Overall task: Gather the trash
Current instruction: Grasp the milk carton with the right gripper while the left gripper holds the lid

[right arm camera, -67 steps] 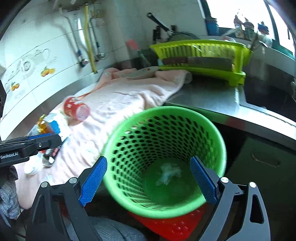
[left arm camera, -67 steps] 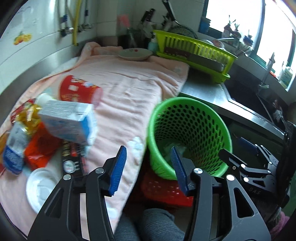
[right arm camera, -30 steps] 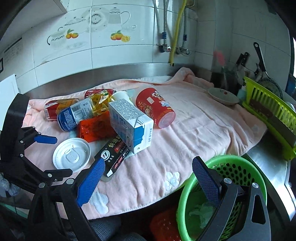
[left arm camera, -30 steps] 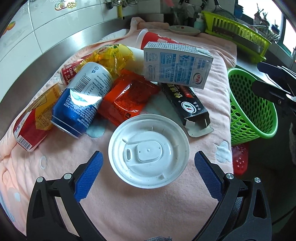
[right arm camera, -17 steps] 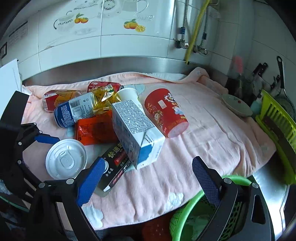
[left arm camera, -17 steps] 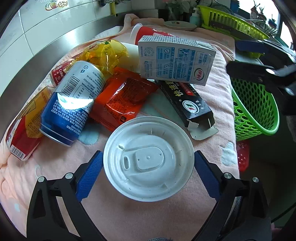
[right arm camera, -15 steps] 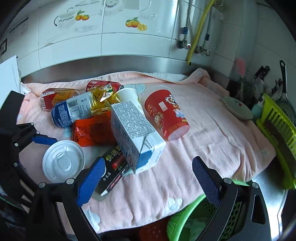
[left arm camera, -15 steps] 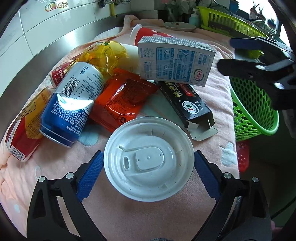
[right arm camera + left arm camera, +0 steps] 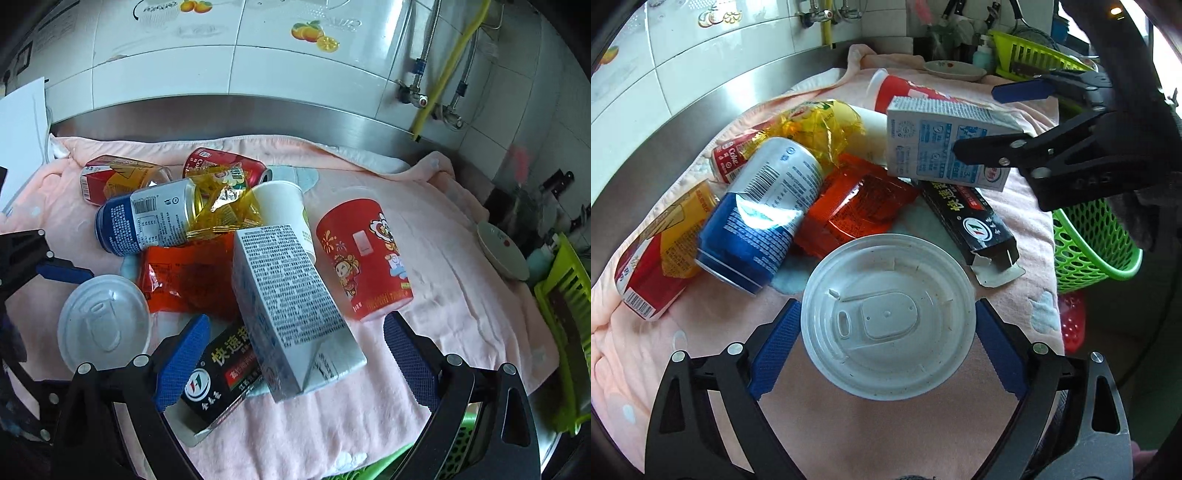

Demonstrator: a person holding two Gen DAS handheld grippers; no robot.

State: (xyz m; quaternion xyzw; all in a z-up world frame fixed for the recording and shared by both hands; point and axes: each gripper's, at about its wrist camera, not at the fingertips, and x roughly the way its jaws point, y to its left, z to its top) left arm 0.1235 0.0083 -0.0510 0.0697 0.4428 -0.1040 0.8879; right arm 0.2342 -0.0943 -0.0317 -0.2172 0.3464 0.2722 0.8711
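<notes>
White plastic, round, a drinks-cup lid [image 9: 888, 328] lying flat on the pink towel [image 9: 849, 424] that covers the surface, framed between the two blue pads of the left gripper [image 9: 884, 349], jaws spread wide to either side of the rim, not clamped. Just behind the lid, a crumpled orange-red foil snack packet [image 9: 855, 210], a blue-and-silver drinks can [image 9: 759, 218] on its side, and a long black cardboard box with a torn-open end flap [image 9: 971, 225]. Further left, a red-and-yellow can [image 9: 659, 258] lying flat; behind, a red cola can [image 9: 733, 160] half under a crinkled yellow cellophane wrapper [image 9: 816, 127]. Resting tilted across the black box, a white-and-blue milk carton [image 9: 291, 306], with a plain white paper cup [image 9: 284, 210] and a red printed paper cup [image 9: 364, 256] on their sides beyond it. Right gripper [image 9: 295, 363] hovering over the carton's gabled end, jaws released and wide, pads apart from the carton on both sides. Off the towel's right edge, lower down, a green perforated plastic basket [image 9: 1089, 243] above something red and plastic [image 9: 1071, 321]. At the far end of the surface, a small white dish [image 9: 502, 254] and a lime-green dish rack [image 9: 569, 332]. Tiled wall with orange-fruit decals [image 9: 314, 35] and a steel backsplash behind.
</notes>
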